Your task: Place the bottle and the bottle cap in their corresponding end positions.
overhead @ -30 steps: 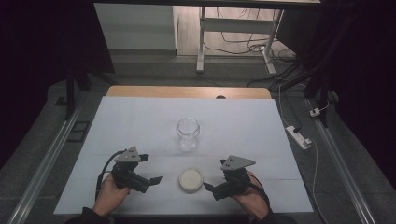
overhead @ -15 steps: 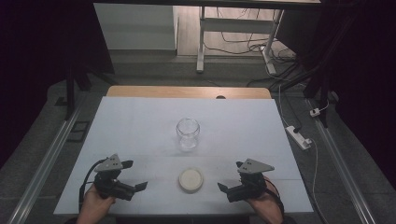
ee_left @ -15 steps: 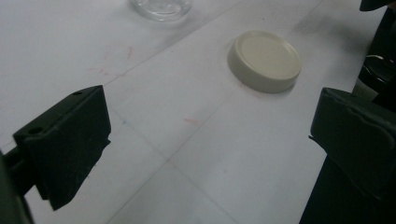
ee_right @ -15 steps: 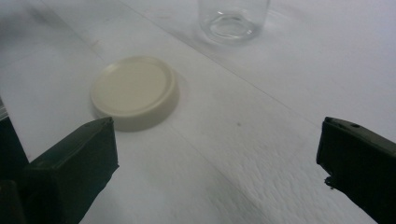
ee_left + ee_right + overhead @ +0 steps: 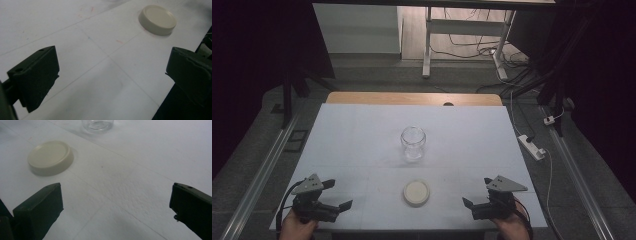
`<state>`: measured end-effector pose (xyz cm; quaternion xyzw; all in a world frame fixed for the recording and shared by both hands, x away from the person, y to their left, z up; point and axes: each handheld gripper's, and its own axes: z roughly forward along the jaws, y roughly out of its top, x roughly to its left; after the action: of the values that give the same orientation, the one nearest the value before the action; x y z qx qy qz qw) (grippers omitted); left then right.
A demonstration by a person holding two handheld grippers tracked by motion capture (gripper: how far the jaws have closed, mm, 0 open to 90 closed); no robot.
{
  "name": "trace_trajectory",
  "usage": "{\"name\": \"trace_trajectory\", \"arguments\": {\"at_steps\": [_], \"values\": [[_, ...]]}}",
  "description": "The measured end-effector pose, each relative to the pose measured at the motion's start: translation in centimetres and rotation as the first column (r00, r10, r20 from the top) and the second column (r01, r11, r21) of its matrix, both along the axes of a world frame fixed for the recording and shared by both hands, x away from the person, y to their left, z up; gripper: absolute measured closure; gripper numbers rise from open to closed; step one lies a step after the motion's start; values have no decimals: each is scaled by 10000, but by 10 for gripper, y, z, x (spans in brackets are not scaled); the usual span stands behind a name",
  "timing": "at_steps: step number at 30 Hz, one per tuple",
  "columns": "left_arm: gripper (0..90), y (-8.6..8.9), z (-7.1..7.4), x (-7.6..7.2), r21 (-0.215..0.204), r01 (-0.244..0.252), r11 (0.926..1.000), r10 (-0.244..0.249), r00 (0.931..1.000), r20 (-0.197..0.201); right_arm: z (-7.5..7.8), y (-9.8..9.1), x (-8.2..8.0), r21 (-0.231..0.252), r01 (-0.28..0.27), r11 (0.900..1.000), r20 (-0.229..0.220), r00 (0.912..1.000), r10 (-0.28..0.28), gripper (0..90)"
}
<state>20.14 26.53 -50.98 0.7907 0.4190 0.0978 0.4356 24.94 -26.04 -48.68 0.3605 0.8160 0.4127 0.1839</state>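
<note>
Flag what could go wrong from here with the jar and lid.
1. The jar is clear glass standing upright with nothing steadying it; a sideways nudge could tip it.
2. The lid lies flat and low on the table, so jaws may slide over it rather than catch its rim.
3. Both the left hand-held gripper and right hand-held gripper sit open near the table's front edge, facing the lid; they could collide.

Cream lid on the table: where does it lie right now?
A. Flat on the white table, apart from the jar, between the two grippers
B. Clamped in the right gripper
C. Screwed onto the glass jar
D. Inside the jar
A: the cream lid lies flat on the white table, on the near side of the glass jar and apart from it, between the open left gripper and right gripper.
</note>
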Motion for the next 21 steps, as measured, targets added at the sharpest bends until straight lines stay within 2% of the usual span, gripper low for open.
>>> {"name": "trace_trajectory", "arguments": {"at_steps": [9, 14, 21], "values": [[0, 16, -9, -12, 106, -536, 9985, 539, 9982, -266, -4, -21, -7, -86, 674, 9977, -196, 9975, -675, 0], [0, 21, -13, -16, 248, -700, 9972, 711, 9964, -463, -6, -29, -11, -155, 899, 9958, -345, 9953, -904, 0], [0, 26, -14, -21, 179, -985, 9950, 992, 9938, -509, -8, -36, -15, -308, 1071, 9938, -509, 9928, -1085, 0]]}}
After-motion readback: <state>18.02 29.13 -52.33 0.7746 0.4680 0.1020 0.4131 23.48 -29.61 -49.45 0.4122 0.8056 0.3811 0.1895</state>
